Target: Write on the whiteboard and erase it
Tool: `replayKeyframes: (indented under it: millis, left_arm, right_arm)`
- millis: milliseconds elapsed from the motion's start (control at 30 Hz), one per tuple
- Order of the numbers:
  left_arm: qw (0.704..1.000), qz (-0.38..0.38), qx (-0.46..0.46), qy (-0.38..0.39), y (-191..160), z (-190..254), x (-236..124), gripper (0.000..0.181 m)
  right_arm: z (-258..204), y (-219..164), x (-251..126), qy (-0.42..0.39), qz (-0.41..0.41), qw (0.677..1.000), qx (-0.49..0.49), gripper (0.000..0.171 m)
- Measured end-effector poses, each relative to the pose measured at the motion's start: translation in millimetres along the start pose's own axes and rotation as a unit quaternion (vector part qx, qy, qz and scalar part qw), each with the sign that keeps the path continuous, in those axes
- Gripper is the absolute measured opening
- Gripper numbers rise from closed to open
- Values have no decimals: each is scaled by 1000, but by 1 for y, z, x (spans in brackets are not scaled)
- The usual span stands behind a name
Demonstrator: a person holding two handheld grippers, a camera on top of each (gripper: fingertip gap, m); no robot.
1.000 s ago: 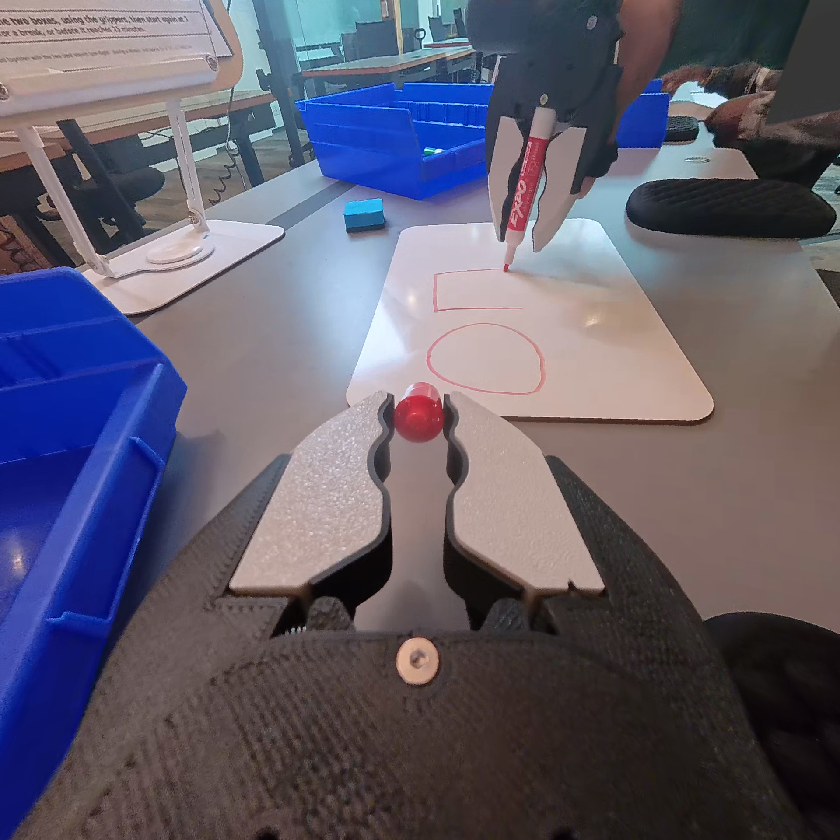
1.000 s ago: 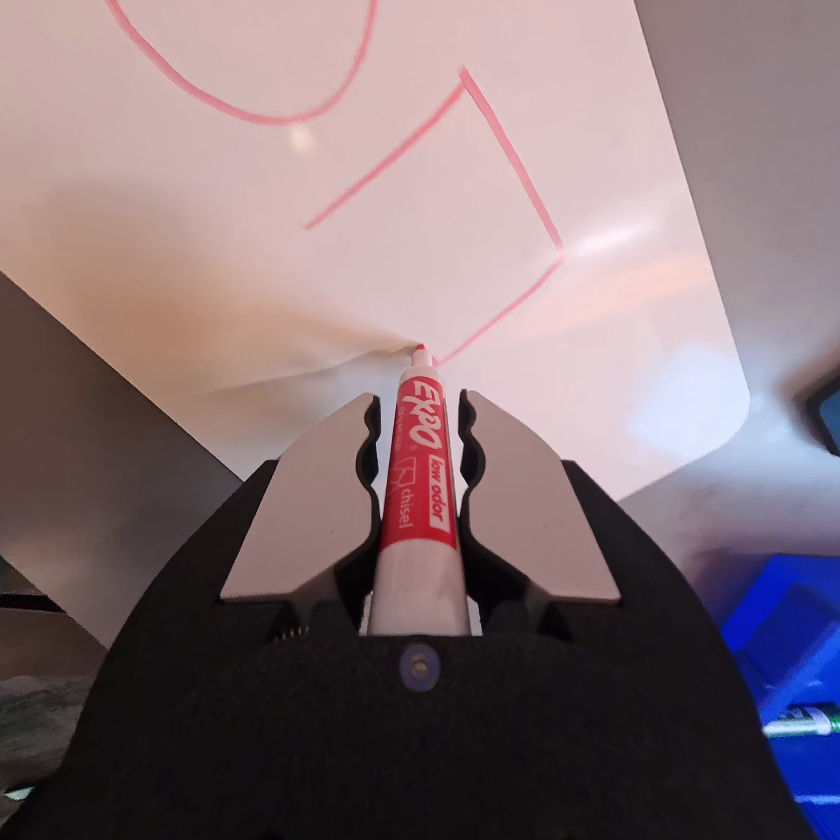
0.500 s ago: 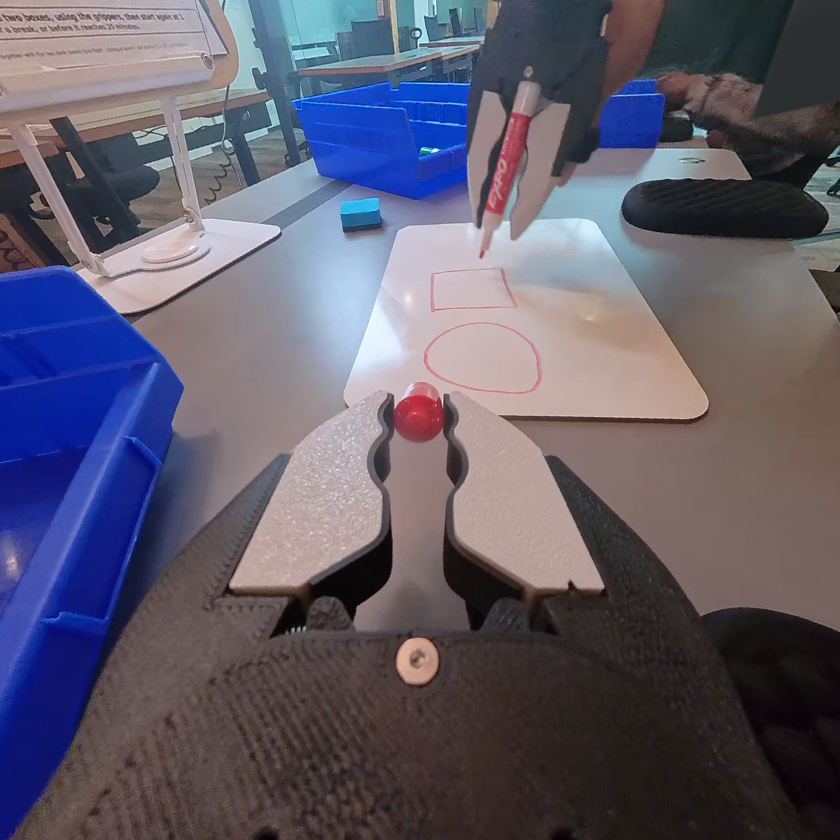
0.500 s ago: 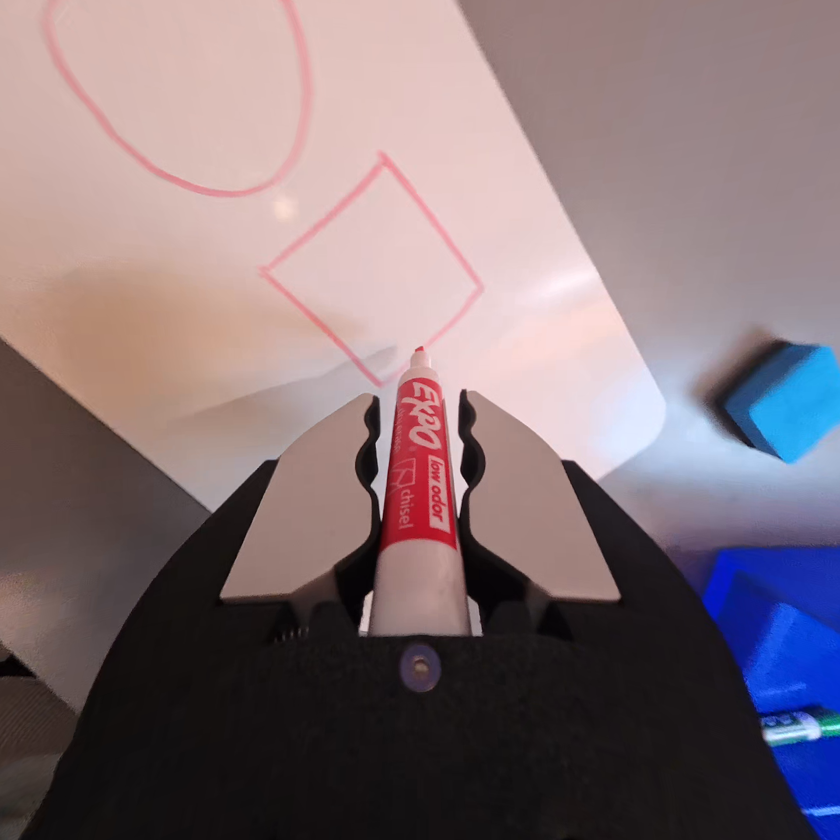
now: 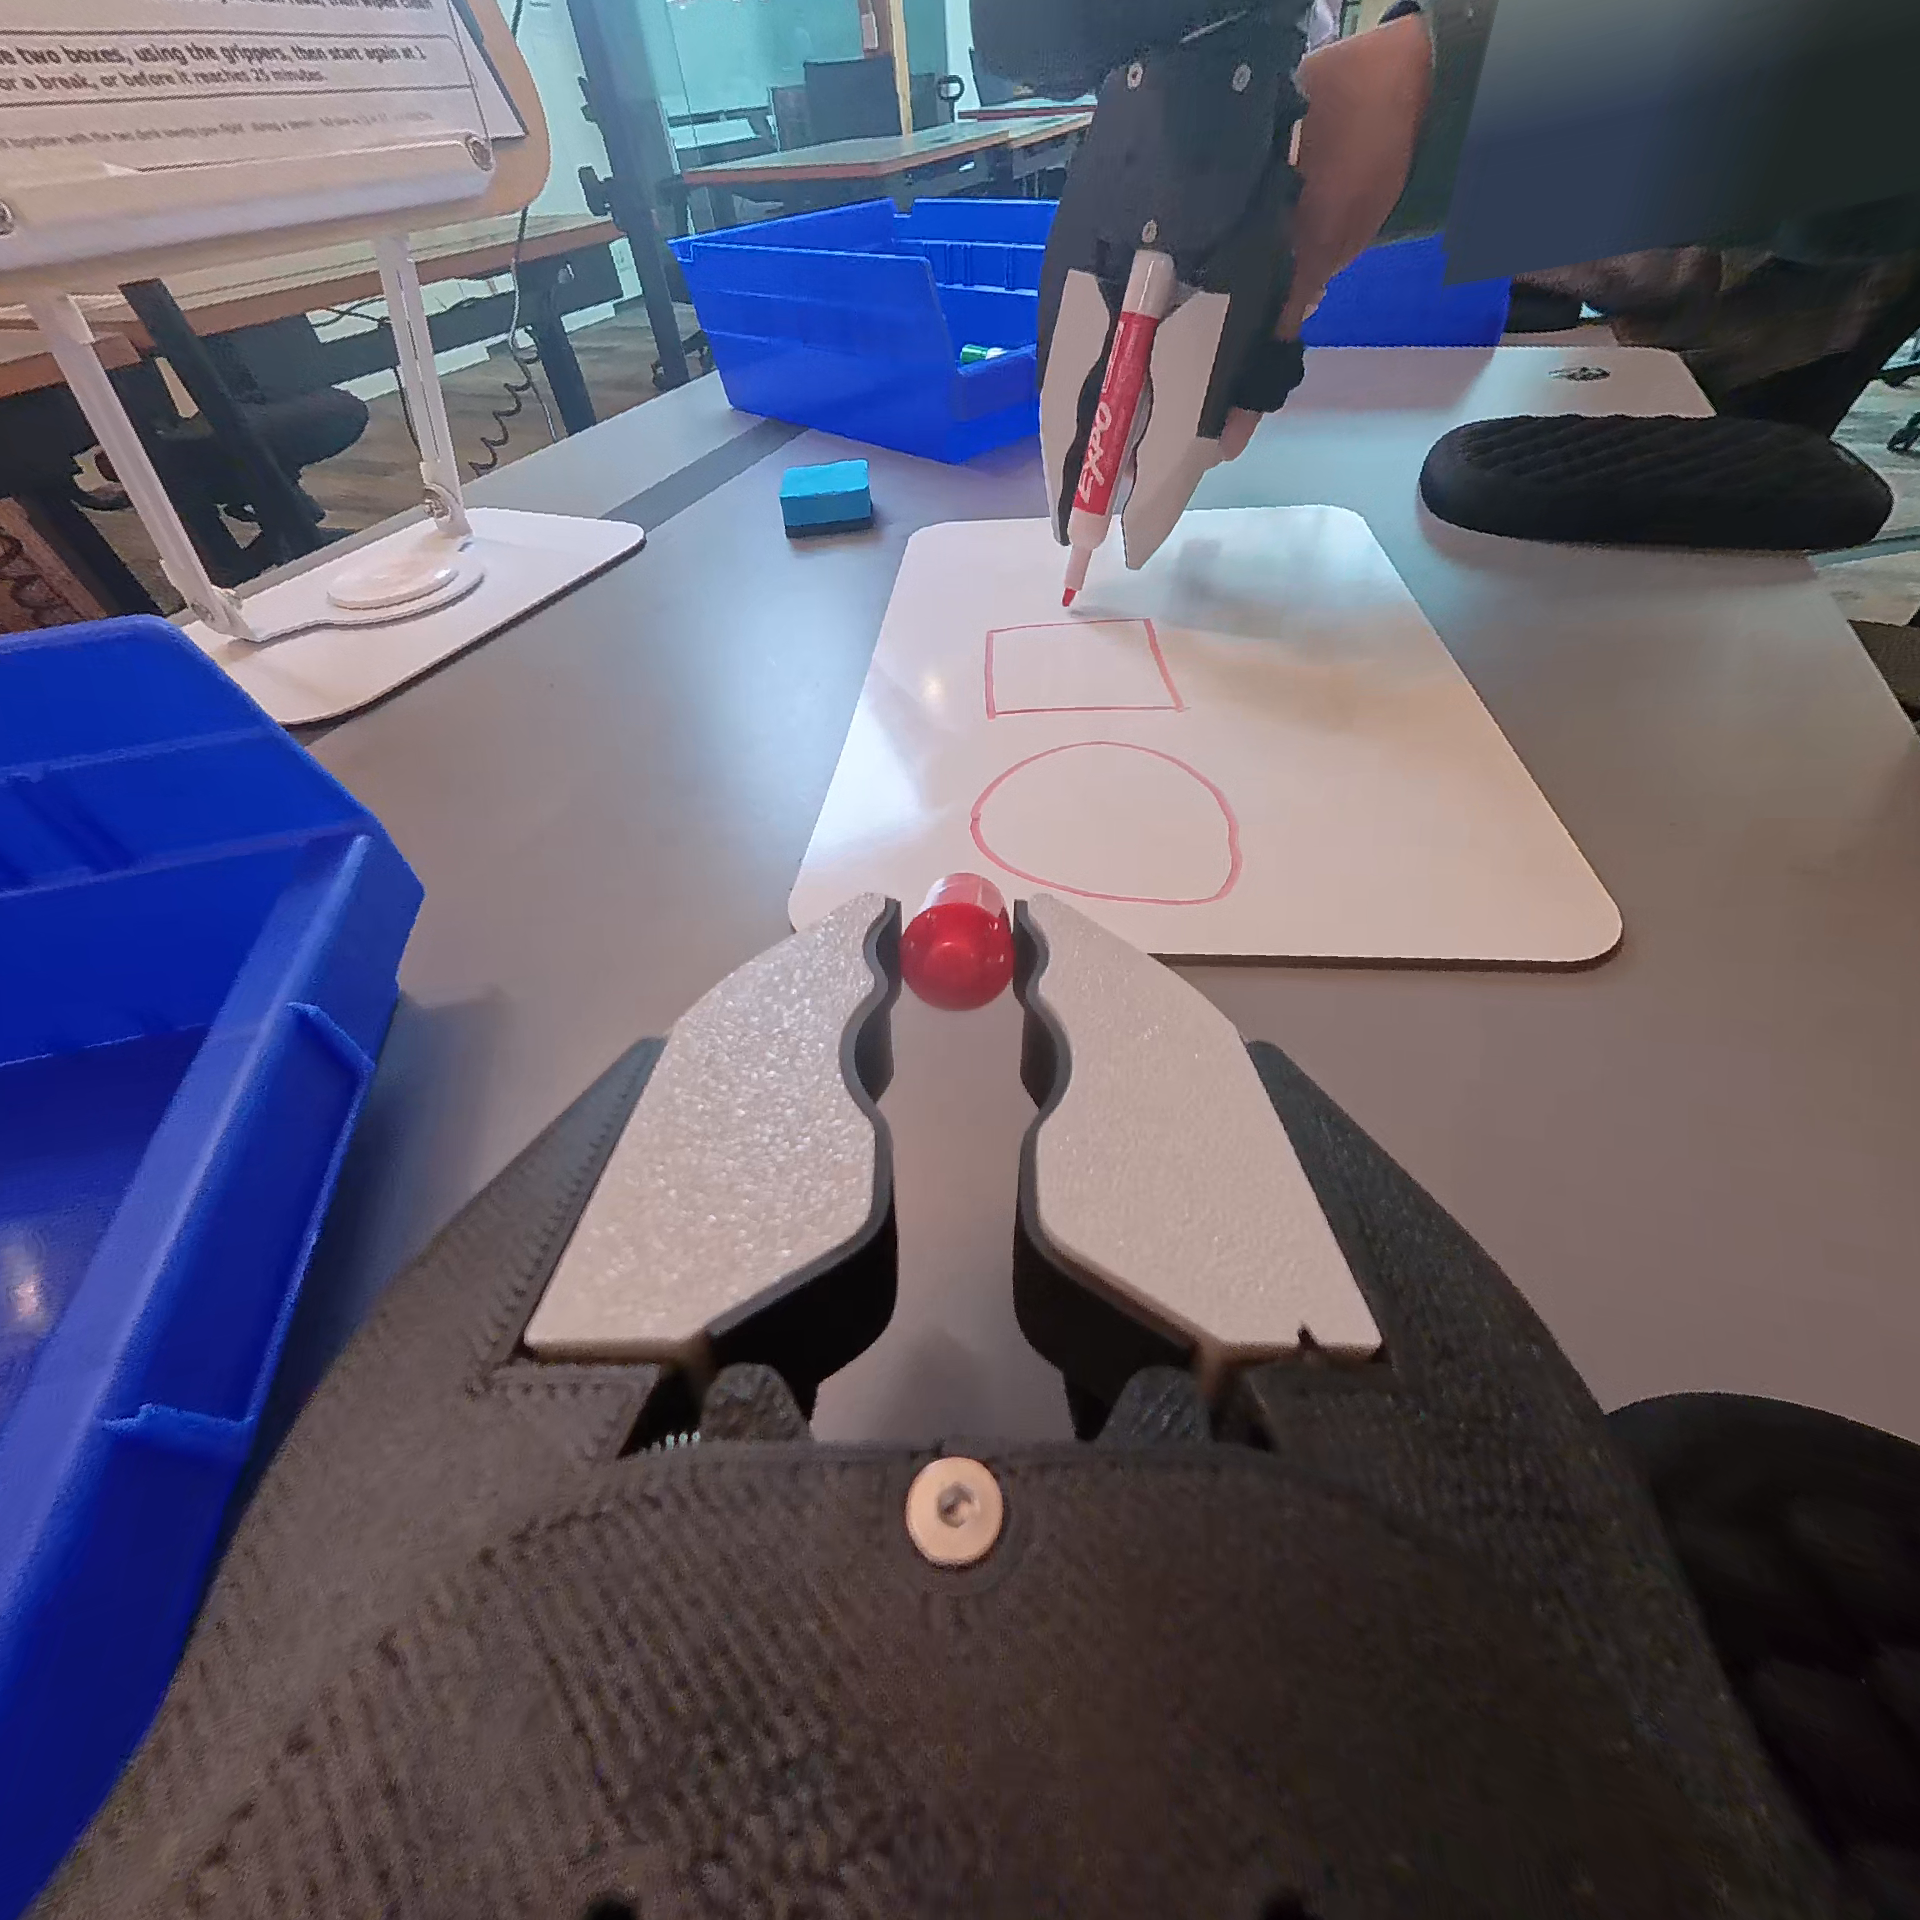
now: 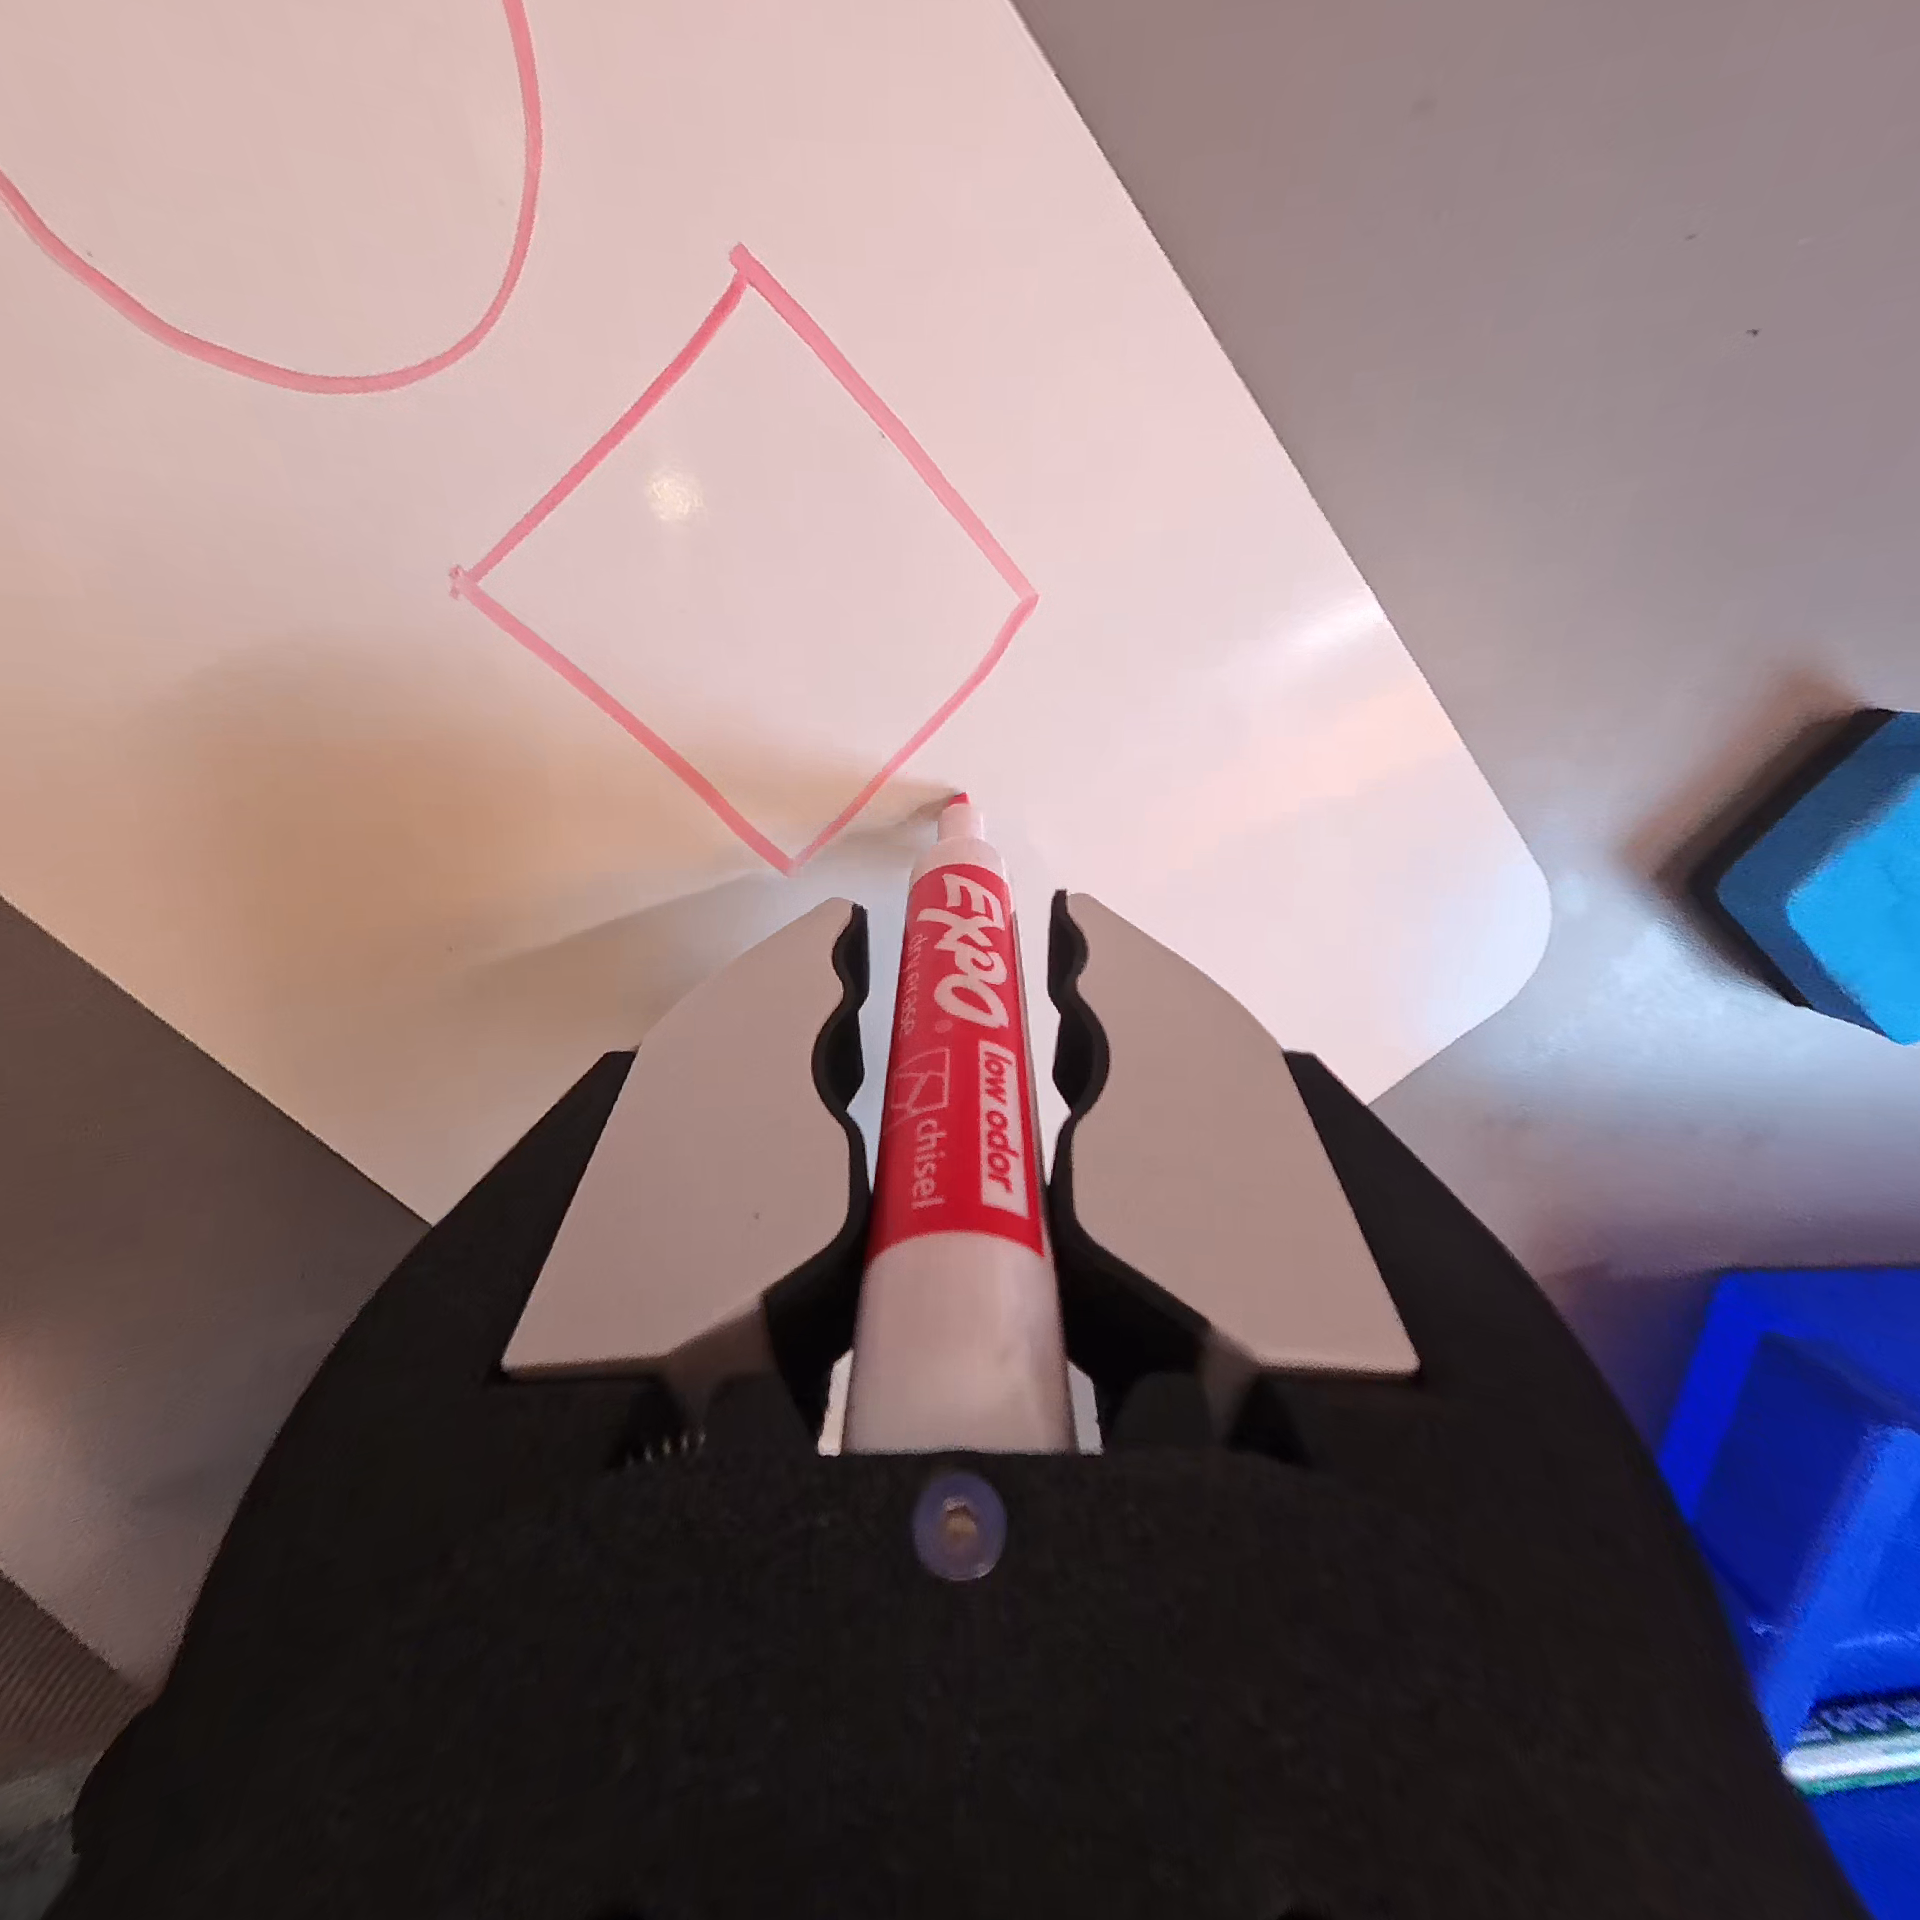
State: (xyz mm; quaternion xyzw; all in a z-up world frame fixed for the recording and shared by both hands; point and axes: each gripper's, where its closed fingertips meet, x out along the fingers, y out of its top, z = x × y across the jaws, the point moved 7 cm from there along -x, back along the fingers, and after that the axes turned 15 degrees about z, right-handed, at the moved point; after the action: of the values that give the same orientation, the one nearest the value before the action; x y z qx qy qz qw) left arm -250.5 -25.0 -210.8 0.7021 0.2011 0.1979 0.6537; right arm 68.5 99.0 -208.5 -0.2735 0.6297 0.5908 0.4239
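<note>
Right wrist view: square (image 6: 748, 582) now closed, marker (image 6: 961, 1091) tip lifted off whiteboard (image 6: 1195, 582) | right jaws clamped on marker, left jaws on red cap (image 5: 956, 940) | prob erase next w/ blue eraser (image 6: 1829, 914)

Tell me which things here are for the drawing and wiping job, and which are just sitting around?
For the job:
- whiteboard
- red marker, in the right hand-held gripper
- red cap, in the left hand-held gripper
- blue eraser

Just lying about:
- blue bins
- white paper stand
- black wrist rest
</note>
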Motion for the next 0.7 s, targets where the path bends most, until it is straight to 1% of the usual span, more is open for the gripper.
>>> replayKeyframes:
  millis: [133, 267, 367, 500, 700]
  left_arm:
    - [1000, 1, -1, 0, 0, 0, 0, 20]
    - [1000, -1, 1, -2, 0, 0, 0, 20]
    - [1000, -1, 0, -1, 0, 0, 0, 20]
    - [1000, -1, -2, 0, 0, 0, 0, 20]
    - [1000, 0, -3, 1, 0, -1, 0, 20]
  right_arm:
    - [3, -6, -2, -15, -17, 1000, -11, 34]
    - [17, -19, -9, -42, -37, 998, -6, 34]
    - [19, -21, -11, -43, -34, 999, -2, 34]
    - [20, -12, -14, -46, -8, 999, 2, 34]
    - [21, -9, -6, -37, 3, 999, 5, 34]
